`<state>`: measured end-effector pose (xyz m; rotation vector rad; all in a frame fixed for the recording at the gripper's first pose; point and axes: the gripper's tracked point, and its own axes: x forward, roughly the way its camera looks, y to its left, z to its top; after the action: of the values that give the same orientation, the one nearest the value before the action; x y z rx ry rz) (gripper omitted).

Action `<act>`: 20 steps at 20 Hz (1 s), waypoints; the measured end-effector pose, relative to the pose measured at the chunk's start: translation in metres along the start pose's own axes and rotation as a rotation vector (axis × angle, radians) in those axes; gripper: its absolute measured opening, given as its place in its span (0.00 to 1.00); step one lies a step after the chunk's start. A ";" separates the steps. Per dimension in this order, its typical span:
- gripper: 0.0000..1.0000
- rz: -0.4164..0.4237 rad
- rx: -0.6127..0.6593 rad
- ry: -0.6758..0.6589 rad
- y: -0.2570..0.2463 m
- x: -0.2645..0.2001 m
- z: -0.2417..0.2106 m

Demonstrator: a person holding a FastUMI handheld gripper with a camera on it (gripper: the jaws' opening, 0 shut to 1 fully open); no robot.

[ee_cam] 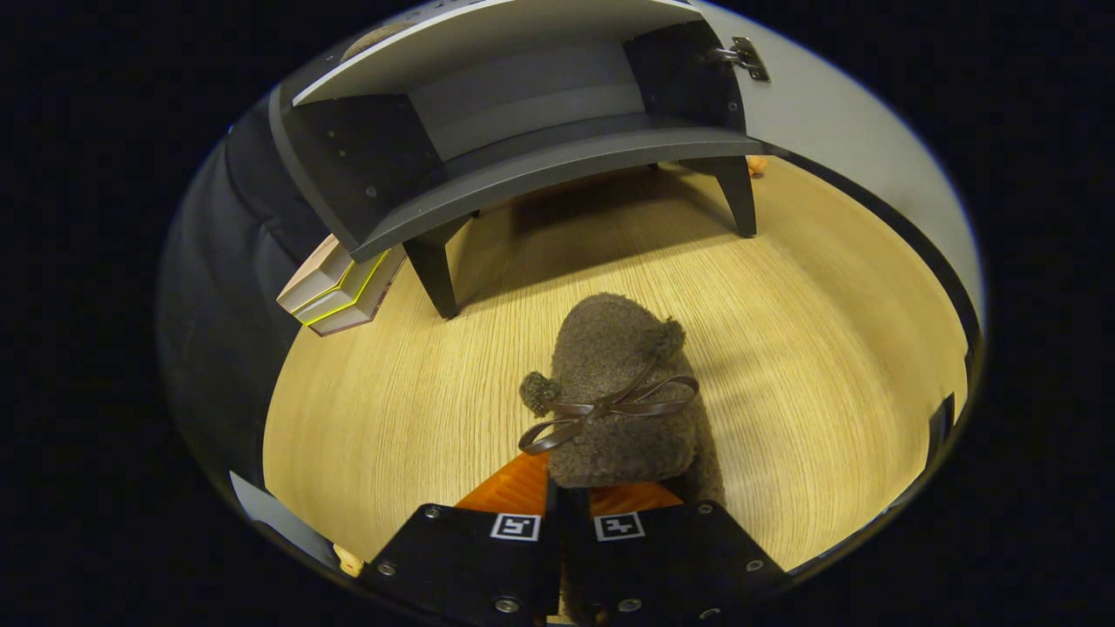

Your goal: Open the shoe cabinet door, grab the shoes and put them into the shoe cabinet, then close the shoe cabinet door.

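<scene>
Gripper view: jaws (571, 496) drawn narrow and clamped on the heel end of a brown fuzzy shoe (614, 396) with a dark ribbon bow (601, 407); its toe points ahead over the wooden tabletop (810, 348). Beyond it the shoe cabinet (523, 139) stands open, with stacked boxes (340, 292) left of its leg. No legible writing or brand.

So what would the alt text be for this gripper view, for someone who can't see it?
The gripper is shut on a fuzzy brown shoe with a ribbon bow, held over a wooden floor. Beyond it stands the shoe cabinet, its door open.
</scene>
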<state>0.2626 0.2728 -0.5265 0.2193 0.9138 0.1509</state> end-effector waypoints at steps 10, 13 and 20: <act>0.06 -0.018 -0.012 -0.090 -0.009 -0.073 0.041; 0.06 -0.005 -0.037 -0.143 -0.002 -0.104 0.069; 0.06 0.000 -0.123 -0.307 0.021 -0.168 0.162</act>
<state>0.2899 0.2357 -0.2964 0.1235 0.5970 0.1675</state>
